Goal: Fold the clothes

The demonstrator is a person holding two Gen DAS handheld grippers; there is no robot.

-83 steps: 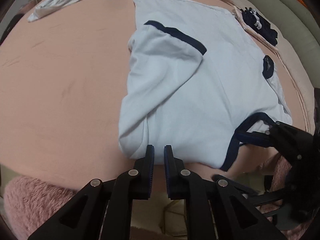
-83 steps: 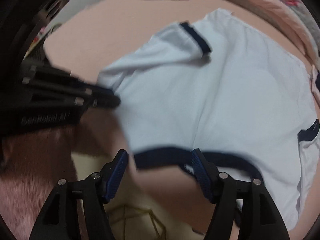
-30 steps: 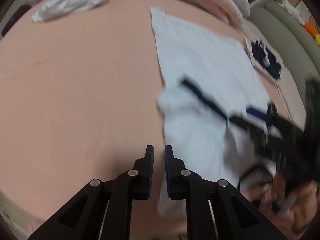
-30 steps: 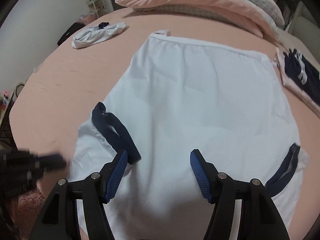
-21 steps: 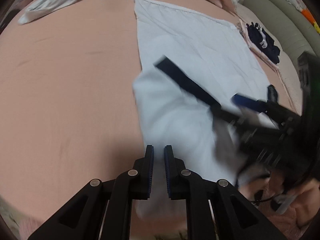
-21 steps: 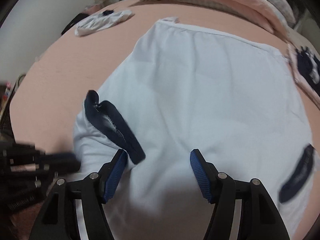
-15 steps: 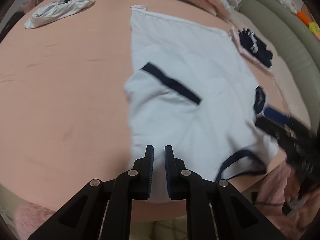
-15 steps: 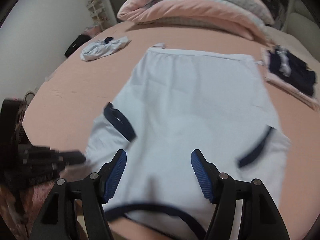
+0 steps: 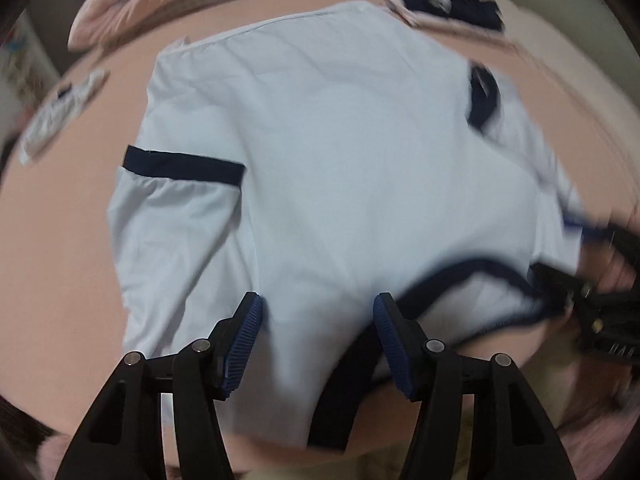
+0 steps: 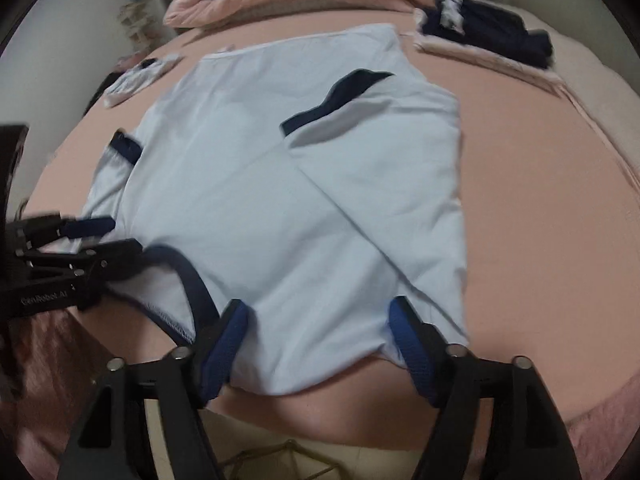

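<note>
We are watching the left hand-held gripper (image 9: 318, 322) spring apart over the collar end of the pale blue T-shirt (image 9: 340, 152), letting go of the fabric it was pinching half a second ago; the right hand-held gripper (image 10: 316, 322), jaws widening too, is hovering over the shoulder, pads clear of cloth. The shirt is lying flat on the pink bed (image 10: 540, 152), both navy-cuffed sleeves (image 10: 340, 100) now turned inward. We judge the sleeve folds done, the lengthwise fold coming.
</note>
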